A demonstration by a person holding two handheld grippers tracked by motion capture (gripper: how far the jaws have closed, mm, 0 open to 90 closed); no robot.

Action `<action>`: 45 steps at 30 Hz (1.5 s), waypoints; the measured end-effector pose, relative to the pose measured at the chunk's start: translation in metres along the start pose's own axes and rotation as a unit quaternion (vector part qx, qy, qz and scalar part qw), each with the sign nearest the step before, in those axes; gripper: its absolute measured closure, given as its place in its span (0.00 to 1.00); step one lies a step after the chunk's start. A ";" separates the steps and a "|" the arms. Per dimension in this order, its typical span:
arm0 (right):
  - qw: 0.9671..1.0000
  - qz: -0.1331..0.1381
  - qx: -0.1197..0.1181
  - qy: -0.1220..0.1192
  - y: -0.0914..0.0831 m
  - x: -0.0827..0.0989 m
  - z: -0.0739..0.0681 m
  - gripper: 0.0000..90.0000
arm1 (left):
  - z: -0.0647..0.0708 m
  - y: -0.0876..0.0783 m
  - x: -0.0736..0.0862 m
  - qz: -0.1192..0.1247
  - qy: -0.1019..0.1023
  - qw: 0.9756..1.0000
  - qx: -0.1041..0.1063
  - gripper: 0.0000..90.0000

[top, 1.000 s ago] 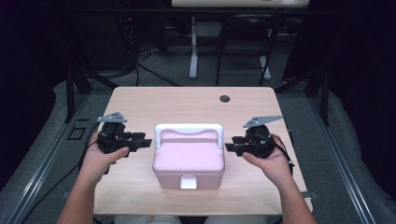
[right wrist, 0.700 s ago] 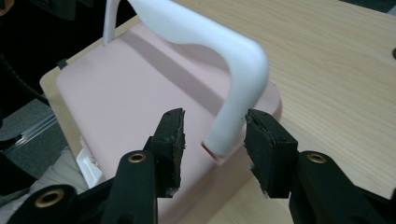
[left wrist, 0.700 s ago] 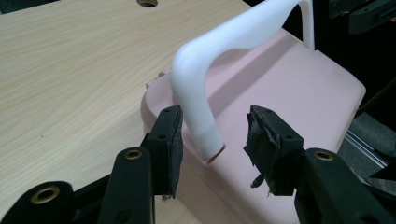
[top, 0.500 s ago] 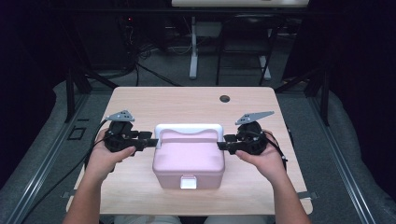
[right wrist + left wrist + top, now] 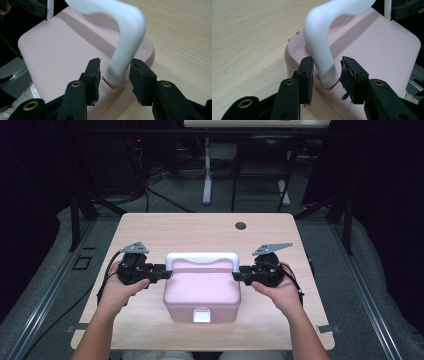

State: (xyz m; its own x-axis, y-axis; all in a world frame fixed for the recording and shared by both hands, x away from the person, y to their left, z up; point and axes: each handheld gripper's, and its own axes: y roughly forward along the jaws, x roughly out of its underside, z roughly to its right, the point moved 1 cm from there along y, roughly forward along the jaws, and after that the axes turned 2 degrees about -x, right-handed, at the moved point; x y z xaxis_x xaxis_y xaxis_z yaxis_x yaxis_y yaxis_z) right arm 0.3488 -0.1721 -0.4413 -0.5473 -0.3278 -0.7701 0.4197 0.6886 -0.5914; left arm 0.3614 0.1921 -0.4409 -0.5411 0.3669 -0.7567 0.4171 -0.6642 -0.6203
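Observation:
A pink lidded box (image 5: 202, 287) with a white carrying handle (image 5: 201, 256) stands mid-table, its white latch (image 5: 201, 316) facing the person. My left gripper (image 5: 167, 272) is at the handle's left foot. In the left gripper view its jaws (image 5: 325, 75) straddle that white leg (image 5: 319, 37); they have just been closing, and a thin gap still shows on one side. My right gripper (image 5: 236, 275) is at the handle's right foot. Its jaws (image 5: 115, 75) flank the leg (image 5: 127, 42) closely without clearly pressing. The lid (image 5: 374, 50) (image 5: 62, 50) lies flat.
The light wooden table (image 5: 200, 227) has a dark cable hole (image 5: 240, 226) at the back. Bare tabletop lies behind the box and to either side. Dark floor, cables and frame legs surround the table.
Both hands have moved inward from the box's sides to the feet of the handle. The jaws now enclose the handle's two legs. The box has not moved.

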 end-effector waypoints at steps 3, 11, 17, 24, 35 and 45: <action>1.000 0.001 -0.002 0.000 0.003 0.001 0.001 0.70 | -0.001 0.004 0.002 -0.003 -0.004 1.000 0.003 0.69; 1.000 -0.001 0.004 -0.006 0.004 0.003 -0.001 0.78 | 0.003 0.004 0.003 0.000 0.008 1.000 0.001 0.75; 1.000 0.002 0.004 -0.021 0.001 0.005 -0.005 0.81 | 0.009 0.000 0.006 0.005 0.022 1.000 -0.008 0.80; 1.000 0.004 0.001 -0.020 0.001 0.007 -0.005 0.83 | 0.009 -0.001 0.008 0.008 0.021 1.000 -0.002 0.82; 0.999 -0.015 -0.013 -0.026 -0.003 0.008 -0.013 0.83 | 0.014 -0.007 0.009 -0.012 0.027 1.000 0.004 0.82; 1.000 0.003 -0.015 -0.011 -0.006 0.007 -0.011 0.83 | 0.012 -0.010 0.008 0.008 0.015 1.000 0.011 0.82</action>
State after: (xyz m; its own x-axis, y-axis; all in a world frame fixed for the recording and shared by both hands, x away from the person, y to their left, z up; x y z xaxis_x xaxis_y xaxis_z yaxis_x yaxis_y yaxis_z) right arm 0.3345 -0.1716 -0.4401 -0.5287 -0.3382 -0.7785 0.4002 0.7095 -0.5800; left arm 0.3442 0.1937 -0.4379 -0.5126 0.3750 -0.7724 0.4096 -0.6839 -0.6038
